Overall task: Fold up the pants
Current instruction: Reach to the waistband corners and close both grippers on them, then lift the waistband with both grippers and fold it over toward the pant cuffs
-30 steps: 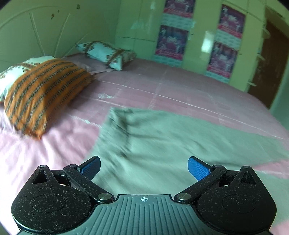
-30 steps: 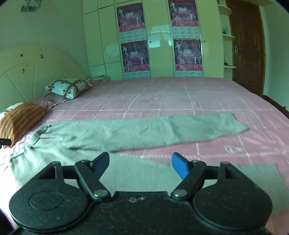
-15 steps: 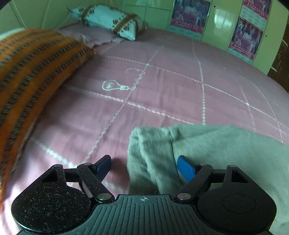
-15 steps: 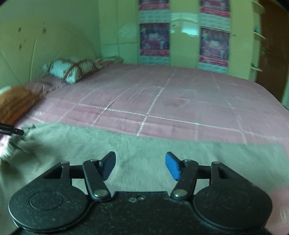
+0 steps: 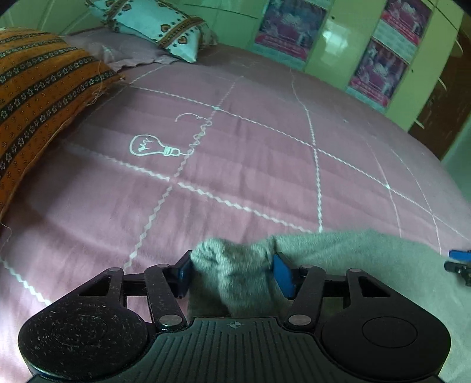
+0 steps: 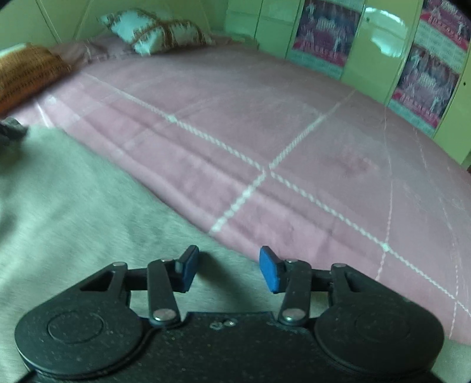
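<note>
Pink bedspread (image 5: 265, 165), pillows (image 5: 159, 20), green wardrobe (image 6: 379, 53) with posters (image 5: 379, 70).

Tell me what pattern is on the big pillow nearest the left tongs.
Orange pillow with dark bands of small flowers; the left wrist view shows it best.

Pink quilted bed (image 5: 265, 165), grey pants (image 6: 73, 206), orange striped pillow (image 5: 38, 97), patterned pillow (image 5: 153, 23)

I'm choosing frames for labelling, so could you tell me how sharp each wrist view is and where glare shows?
Left wrist view: crisp, the bulb print on the bedspread sharp, glare on a wardrobe door, edges bowed by the fisheye. Right wrist view: motion-blurred, pants and pillows smeared, glare on the wardrobe too.
</note>
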